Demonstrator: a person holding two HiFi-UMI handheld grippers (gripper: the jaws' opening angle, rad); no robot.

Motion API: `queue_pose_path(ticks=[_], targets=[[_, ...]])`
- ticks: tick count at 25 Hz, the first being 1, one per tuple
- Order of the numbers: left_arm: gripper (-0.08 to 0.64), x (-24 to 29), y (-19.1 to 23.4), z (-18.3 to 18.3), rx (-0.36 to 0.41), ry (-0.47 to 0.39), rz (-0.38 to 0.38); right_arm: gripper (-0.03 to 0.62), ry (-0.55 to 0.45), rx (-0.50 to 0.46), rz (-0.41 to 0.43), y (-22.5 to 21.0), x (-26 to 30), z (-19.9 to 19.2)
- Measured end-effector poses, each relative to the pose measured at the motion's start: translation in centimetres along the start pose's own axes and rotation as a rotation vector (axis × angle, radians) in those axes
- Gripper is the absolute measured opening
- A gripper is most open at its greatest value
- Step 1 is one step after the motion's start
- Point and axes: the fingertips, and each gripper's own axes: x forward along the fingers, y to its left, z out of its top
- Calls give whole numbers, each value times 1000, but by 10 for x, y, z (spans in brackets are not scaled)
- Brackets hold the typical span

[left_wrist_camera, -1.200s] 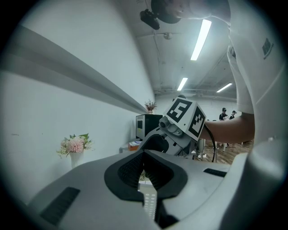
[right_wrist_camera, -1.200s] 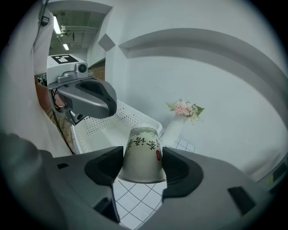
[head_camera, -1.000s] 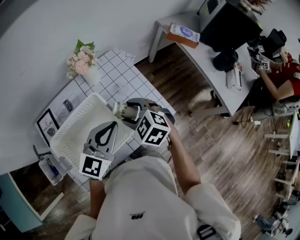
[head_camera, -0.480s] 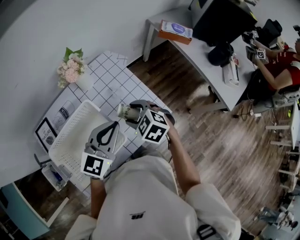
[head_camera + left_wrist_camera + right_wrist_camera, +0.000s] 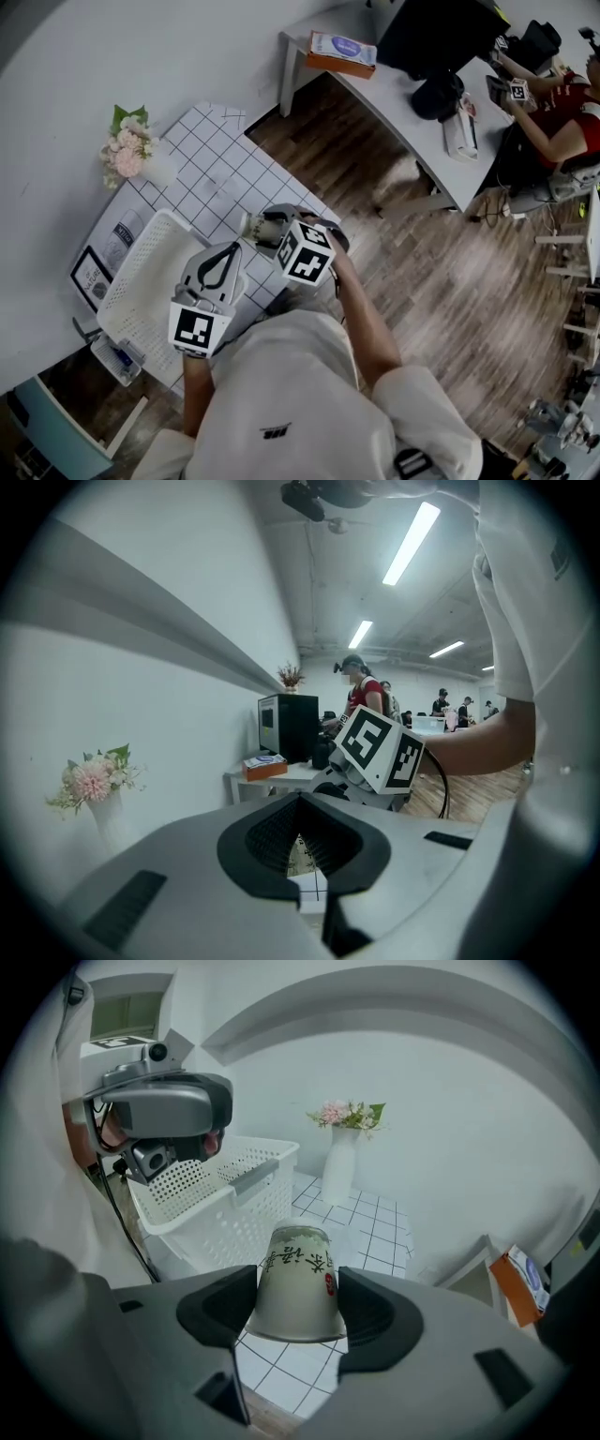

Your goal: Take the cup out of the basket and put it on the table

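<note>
Cup (image 5: 293,1265) was found pinched at its sides by the right tongs (image 5: 298,1299), with its narrower end pointed away from them. It was held clear of the white basket (image 5: 216,1194). In the head view it lay at about 2 o'clock from the basket, over the gridded white bench (image 5: 211,155); it appeared to be held above that surface and not rested on it. The left tongs (image 5: 302,799) were pressed together with nothing between them, and were held at the basket's 3 o'clock edge. A vase of flowers (image 5: 131,155) stood well apart, toward 11 o'clock on the bench. The first part of the task could be judged done, the cup being out of the basket. What was left was for it to be lowered, set on the bench and released.
</note>
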Motion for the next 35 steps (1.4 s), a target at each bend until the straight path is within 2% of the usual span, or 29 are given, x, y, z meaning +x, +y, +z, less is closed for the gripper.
queue_pose_path(ticks=[23,35], targets=[[6,28,-8,-23,98,162,-63,278,91,74,78,-1,65,-63],[6,32,-13,-24,94,170,-69,279,144,100,88,-6,87,-90]])
